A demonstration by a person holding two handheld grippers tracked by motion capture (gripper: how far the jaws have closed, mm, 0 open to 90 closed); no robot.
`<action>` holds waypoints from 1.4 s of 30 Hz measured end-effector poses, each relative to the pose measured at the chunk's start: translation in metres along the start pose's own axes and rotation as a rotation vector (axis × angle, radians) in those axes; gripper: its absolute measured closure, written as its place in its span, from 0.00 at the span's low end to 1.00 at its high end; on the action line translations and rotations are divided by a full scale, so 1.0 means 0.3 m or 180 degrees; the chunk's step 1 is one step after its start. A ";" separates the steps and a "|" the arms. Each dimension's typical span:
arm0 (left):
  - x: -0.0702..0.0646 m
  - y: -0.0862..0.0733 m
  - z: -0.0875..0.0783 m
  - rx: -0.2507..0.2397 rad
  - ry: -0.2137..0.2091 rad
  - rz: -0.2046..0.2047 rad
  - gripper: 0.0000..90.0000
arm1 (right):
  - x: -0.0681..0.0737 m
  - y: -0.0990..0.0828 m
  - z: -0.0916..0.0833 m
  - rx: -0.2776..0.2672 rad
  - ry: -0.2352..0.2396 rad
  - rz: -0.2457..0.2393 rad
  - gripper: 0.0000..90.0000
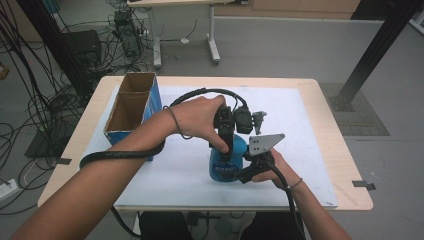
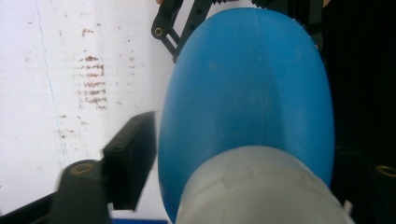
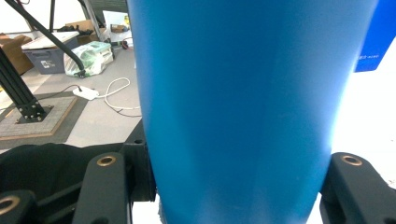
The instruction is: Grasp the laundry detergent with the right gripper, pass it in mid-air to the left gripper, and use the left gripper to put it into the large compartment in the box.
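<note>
Open white mat point(image 1: 310, 150) right of blue bottle point(image 1: 227, 167); cardboard box point(image 1: 131, 102) at left

Blue bottle point(image 1: 227, 162): in high view, top hidden under left gripper point(image 1: 223, 142) and its hand point(image 1: 197, 116); label print too small to read. In left gripper view, bottle's pale neck cut by bottom edge; right jaw lost in dark, blurred. In right gripper view, bottle's top and base cut by the edges; both jaws cropped at the bottom. Right gripper point(image 1: 250, 170): jaw tips hidden behind bottle in high view. Cardboard box point(image 1: 131, 102): inside floor in shadow, contents unclear.
</note>
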State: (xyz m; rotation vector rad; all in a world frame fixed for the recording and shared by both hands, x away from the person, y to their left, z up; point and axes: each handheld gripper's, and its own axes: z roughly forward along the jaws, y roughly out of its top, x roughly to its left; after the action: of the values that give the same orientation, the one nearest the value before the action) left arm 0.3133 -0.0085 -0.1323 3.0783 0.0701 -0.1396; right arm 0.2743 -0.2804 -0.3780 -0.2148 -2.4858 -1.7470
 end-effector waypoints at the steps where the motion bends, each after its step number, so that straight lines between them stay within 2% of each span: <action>1: 0.002 -0.001 -0.001 -0.0004 -0.0015 0.0010 0.36 | 0.000 0.000 0.000 -0.0001 -0.0003 0.0003 0.46; 4: 0.003 -0.004 -0.004 -0.0032 -0.0044 -0.0001 0.41 | 0.001 -0.001 -0.004 -0.0008 -0.0017 -0.0003 0.46; 24: 0.000 0.012 0.002 0.0084 -0.0057 -0.0053 0.42 | -0.001 0.002 0.009 0.0014 0.0018 -0.0017 0.46; 33: 0.006 0.001 -0.004 0.0020 -0.0049 -0.0040 0.42 | -0.007 0.007 0.008 0.0005 0.0019 -0.0009 0.46; 42: 0.006 -0.003 -0.003 0.0025 -0.0041 -0.0040 0.42 | -0.011 0.012 0.015 0.0018 0.0025 -0.0016 0.46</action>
State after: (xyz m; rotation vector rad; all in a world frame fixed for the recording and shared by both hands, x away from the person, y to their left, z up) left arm 0.3150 -0.0074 -0.1316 3.0850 0.0885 -0.1606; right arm 0.2783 -0.2753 -0.3767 -0.2009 -2.4877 -1.7391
